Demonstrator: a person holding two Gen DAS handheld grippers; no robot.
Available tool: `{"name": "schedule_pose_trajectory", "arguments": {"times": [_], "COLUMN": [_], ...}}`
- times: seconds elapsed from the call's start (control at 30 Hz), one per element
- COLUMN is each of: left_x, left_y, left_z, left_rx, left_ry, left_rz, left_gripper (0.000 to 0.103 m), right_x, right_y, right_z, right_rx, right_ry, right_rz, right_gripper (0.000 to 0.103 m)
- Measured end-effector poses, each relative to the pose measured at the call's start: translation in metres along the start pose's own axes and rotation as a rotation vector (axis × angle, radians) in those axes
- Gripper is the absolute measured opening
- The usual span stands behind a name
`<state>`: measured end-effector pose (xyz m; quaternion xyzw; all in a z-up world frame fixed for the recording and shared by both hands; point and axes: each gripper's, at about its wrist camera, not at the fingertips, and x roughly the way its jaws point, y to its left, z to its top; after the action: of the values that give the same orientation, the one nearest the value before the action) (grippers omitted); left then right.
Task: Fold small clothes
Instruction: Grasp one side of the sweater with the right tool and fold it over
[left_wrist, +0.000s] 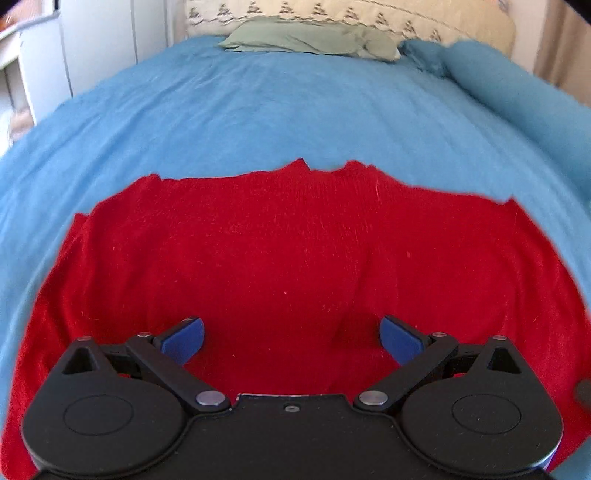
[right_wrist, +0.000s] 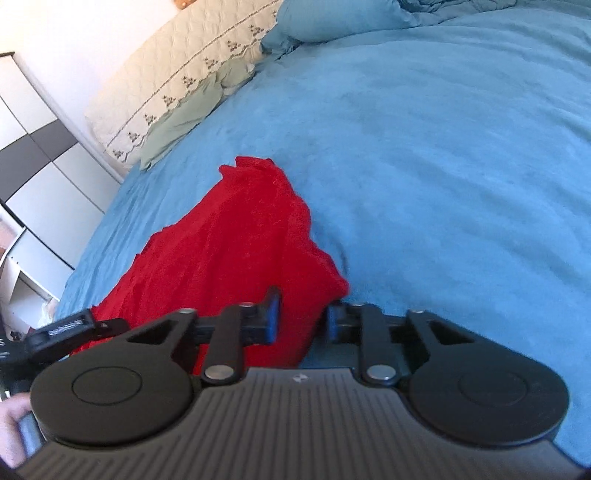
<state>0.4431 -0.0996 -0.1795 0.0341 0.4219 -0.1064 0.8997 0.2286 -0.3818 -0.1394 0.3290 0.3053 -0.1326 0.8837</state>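
A red knit garment (left_wrist: 288, 251) lies spread flat on the blue bedspread (left_wrist: 258, 118). My left gripper (left_wrist: 291, 338) hovers low over the garment's near part, jaws wide open and empty. In the right wrist view the same red garment (right_wrist: 229, 243) runs away to the upper left, and its near right corner sits between the blue pads of my right gripper (right_wrist: 302, 321). Those jaws stand partly apart with the cloth bunched in the gap; whether they pinch it is unclear. The left gripper's body (right_wrist: 62, 332) shows at the left edge.
A pale green pillow (left_wrist: 310, 38) and a cream quilted headboard cover (left_wrist: 351, 14) lie at the bed's far end. A rolled blue duvet (left_wrist: 517, 96) runs along the right. White cupboards (right_wrist: 40, 177) stand beside the bed on the left.
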Motion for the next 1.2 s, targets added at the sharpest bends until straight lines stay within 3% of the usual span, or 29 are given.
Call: {"name": "schedule_pose_trajectory", "arguments": {"times": [0.3,0.47,0.6,0.7,0.87,0.93,1.03,1.2], "left_x": [0.005,-0.003,-0.043,-0.069,-0.095,-0.095,-0.092,-0.094], "left_y": [-0.005,0.001,0.045,0.095,0.168,0.190,0.216,0.233], "left_z": [-0.005,0.001,-0.001,-0.007,-0.034,-0.047,-0.065,-0.077], "left_rx": [0.063,0.064,0.016,0.014,0.062,0.067,0.032,-0.018], "left_ry": [-0.011,0.021,-0.025,-0.036,-0.044,-0.016,0.020,0.014], "left_rz": [0.031,0.000,-0.039,-0.025,0.091,0.128,0.139,0.133], "left_gripper": [0.103,0.100,0.096,0.096,0.096,0.096,0.096,0.096], "right_x": [-0.014,-0.025,-0.025,-0.021,-0.003,0.016,0.052,0.054], "right_y": [0.044,0.095,0.167,0.232,0.315,0.326,0.329,0.335], "right_z": [0.015,0.029,0.029,0.009,-0.079,-0.120,-0.162,-0.178], "right_rx": [-0.053,-0.114,-0.262,-0.416,-0.745,-0.846,-0.885,-0.900], "right_ry": [-0.008,-0.039,-0.065,-0.075,0.028,0.091,0.201,0.185], "right_rz": [-0.040,0.028,0.123,0.243,0.447,0.431,0.375,0.356], "right_gripper": [0.025,0.024,0.024,0.024,0.024,0.023,0.023,0.024]}}
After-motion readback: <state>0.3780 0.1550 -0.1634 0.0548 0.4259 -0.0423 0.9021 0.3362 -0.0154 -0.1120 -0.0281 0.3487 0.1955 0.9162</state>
